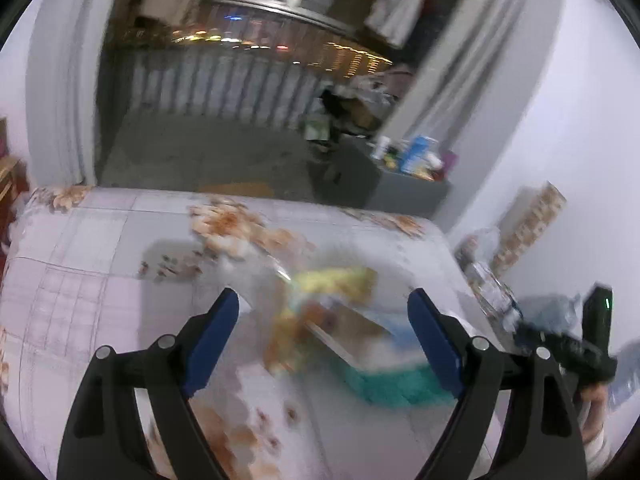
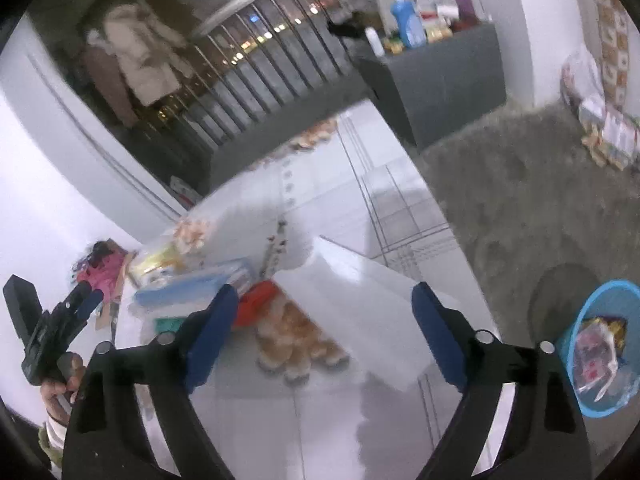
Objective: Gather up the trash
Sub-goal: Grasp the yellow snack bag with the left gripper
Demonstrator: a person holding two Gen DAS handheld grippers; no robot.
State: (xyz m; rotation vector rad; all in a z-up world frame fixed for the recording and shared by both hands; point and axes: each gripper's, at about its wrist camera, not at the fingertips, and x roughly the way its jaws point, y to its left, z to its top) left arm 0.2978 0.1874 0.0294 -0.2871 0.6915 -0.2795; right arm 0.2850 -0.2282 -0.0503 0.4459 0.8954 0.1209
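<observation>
Litter lies blurred on a bed with a floral sheet (image 1: 100,280): a yellow wrapper (image 1: 336,280) and a flat box with a teal edge (image 1: 384,384). My left gripper (image 1: 324,308) hovers over them, open with nothing between the pads. The right wrist view shows a white sheet (image 2: 360,300), a red wrapper (image 2: 256,300), a blue flat box (image 2: 192,284) and a yellow wrapper (image 2: 156,260). My right gripper (image 2: 324,304) stands open above the white sheet and the red wrapper. A blue bin (image 2: 600,292) holding wrappers sits on the floor to the right.
A grey cabinet (image 2: 440,72) with bottles stands beyond the bed's far corner. Grey carpet (image 2: 520,200) covers the floor on the bin's side. Packages (image 2: 600,128) are stacked against the wall. Each gripper appears in the other's view, at the picture's edge (image 1: 520,326) (image 2: 86,294).
</observation>
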